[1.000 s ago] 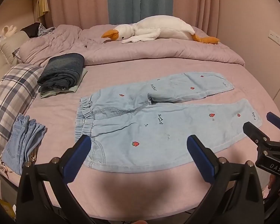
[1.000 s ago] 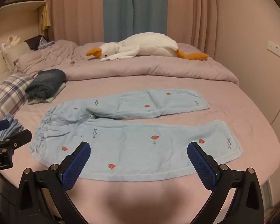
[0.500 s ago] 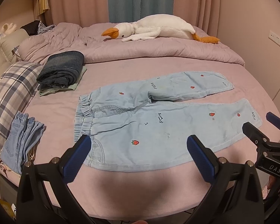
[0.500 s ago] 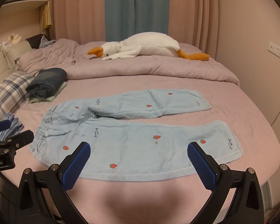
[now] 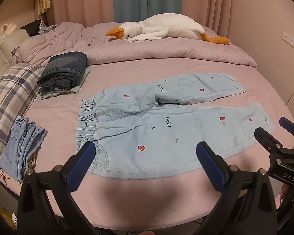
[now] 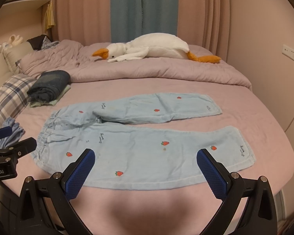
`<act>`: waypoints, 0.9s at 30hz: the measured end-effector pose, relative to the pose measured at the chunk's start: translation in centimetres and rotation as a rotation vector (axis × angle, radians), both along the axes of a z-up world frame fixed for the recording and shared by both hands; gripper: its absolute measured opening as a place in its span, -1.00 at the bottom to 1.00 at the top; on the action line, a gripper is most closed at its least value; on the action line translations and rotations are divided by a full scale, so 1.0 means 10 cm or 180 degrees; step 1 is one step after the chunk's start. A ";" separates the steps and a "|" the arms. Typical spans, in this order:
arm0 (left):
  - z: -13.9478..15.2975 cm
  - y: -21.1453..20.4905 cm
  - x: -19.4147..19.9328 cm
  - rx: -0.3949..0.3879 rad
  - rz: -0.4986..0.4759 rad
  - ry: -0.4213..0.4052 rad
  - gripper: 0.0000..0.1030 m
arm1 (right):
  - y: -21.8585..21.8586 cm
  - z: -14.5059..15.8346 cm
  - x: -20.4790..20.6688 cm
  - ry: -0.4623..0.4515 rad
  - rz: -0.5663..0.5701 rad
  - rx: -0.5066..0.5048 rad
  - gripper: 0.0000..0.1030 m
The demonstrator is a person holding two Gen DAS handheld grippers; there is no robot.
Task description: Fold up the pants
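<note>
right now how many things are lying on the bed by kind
spread-out pants: 1, light blue pants
stacks of folded clothes: 2, dark denim stack, light denim stack
plush toys: 1, goose plush
pillows: 1, plaid pillow
total: 5

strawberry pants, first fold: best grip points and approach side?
The light blue pants lie flat, legs splayed. Probably pinch the near leg's front edge, coming low from the bed's near side: left gripper at the elastic waistband, right gripper at the near hem. Both are open and already face that edge, so the near leg can fold over the far one.
</note>
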State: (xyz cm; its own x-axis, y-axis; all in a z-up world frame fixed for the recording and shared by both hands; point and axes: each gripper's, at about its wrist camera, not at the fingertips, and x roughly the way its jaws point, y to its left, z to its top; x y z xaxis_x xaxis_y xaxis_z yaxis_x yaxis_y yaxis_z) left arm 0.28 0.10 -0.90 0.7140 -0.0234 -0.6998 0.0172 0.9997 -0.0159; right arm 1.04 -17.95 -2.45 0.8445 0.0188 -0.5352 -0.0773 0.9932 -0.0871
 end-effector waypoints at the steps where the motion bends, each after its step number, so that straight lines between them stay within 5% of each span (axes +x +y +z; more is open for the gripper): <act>1: 0.01 0.00 -0.01 -0.0047 0.0006 -0.0026 0.99 | 0.00 0.00 0.00 -0.0001 0.0001 -0.0002 1.00; 20: -0.06 0.09 0.04 -0.0259 0.0043 0.0032 0.99 | 0.04 -0.04 0.02 0.0055 0.0017 -0.0039 1.00; 23: -0.22 0.21 0.13 -0.0493 0.0042 0.0171 0.99 | 0.06 -0.10 0.06 0.0114 0.0065 -0.0036 1.00; 27: -0.56 0.49 0.20 -0.1144 0.0262 0.0746 0.99 | 0.19 -0.30 0.17 0.0269 0.0212 -0.0095 1.00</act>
